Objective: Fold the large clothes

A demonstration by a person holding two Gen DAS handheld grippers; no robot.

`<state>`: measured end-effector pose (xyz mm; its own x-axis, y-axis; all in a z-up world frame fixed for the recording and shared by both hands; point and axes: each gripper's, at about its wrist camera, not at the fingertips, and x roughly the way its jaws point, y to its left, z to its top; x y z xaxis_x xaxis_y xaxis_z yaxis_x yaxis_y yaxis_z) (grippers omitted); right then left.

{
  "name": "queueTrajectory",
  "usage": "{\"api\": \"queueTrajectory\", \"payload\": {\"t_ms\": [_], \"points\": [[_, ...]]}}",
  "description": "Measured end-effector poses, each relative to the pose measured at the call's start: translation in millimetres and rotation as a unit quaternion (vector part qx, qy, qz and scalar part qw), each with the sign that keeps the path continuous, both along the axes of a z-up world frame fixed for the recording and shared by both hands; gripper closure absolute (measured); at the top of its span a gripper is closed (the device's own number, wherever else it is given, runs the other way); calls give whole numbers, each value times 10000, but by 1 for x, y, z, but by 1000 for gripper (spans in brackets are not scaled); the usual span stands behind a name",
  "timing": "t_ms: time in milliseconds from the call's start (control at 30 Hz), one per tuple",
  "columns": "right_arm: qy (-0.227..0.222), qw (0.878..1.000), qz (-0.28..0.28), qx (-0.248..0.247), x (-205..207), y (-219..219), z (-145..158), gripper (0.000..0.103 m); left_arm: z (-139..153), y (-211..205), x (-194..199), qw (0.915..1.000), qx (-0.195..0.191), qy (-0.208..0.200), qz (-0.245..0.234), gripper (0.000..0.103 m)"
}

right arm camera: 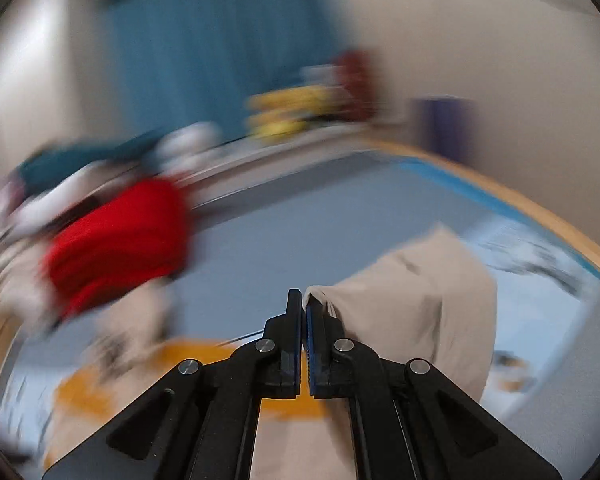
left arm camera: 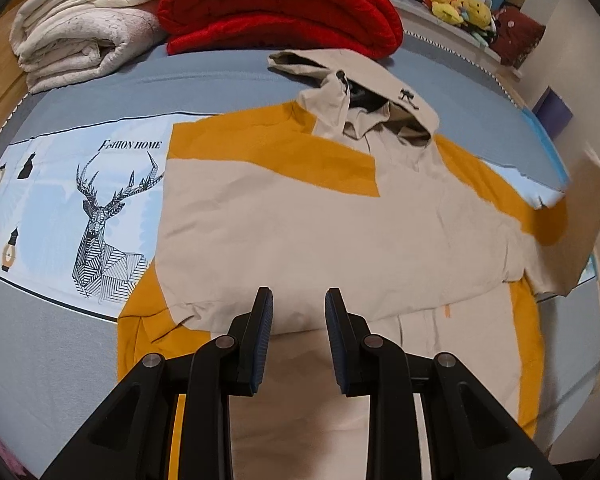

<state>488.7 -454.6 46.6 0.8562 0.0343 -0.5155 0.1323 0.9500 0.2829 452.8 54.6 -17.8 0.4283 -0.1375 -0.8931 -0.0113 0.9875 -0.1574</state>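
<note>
A bed [left arm camera: 240, 80] with a grey and pale blue cover filled most of the left wrist view. The cover carried a black line drawing of a deer [left arm camera: 108, 236] and the printed words "FASHION HOME".

A large beige and mustard-yellow hooded jacket [left arm camera: 300, 224] lay spread across the bed, its hood [left arm camera: 364, 92] pointing toward the far side. Its left sleeve lay folded across the chest. Its right sleeve [left arm camera: 572, 236] was lifted off the bed at the right edge of that view.

Behind the hood sat a folded red blanket [left arm camera: 280, 4], touching or nearly touching it. Just to its left lay a folded cream blanket [left arm camera: 88, 28]. A cluster of yellow soft toys [left arm camera: 460, 2] sat on a ledge beyond the bed.

The left gripper [left arm camera: 299, 300] hovered over the lower part of the jacket with its jaws apart, holding nothing.

The right wrist view was heavily blurred. In it, the right gripper [right arm camera: 303, 300] had its jaws pressed together on a fold of beige sleeve [right arm camera: 420, 300], which hung raised above the bed [right arm camera: 300, 220]. The red blanket [right arm camera: 120, 240] showed as a smear on the left, the yellow toys [right arm camera: 288, 112] as a smear farther back, in front of a blue curtain [right arm camera: 220, 40].
</note>
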Motion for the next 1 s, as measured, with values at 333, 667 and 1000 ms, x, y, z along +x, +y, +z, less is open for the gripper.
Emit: {"api": "queueTrajectory", "payload": {"t_ms": [333,667,1000], "points": [[1433,9579,1856,1656,-32,155,-25,85,19,12,-2,9992,-376,-78,130,79],[2105,9541,519,2064,-59,111,-87,58,13,6,2,9992,-382,-24,133,79],[2201,9559,1148,1572,32,147,-108,48,15,25,10,9976,-573,-37,385,79]]}}
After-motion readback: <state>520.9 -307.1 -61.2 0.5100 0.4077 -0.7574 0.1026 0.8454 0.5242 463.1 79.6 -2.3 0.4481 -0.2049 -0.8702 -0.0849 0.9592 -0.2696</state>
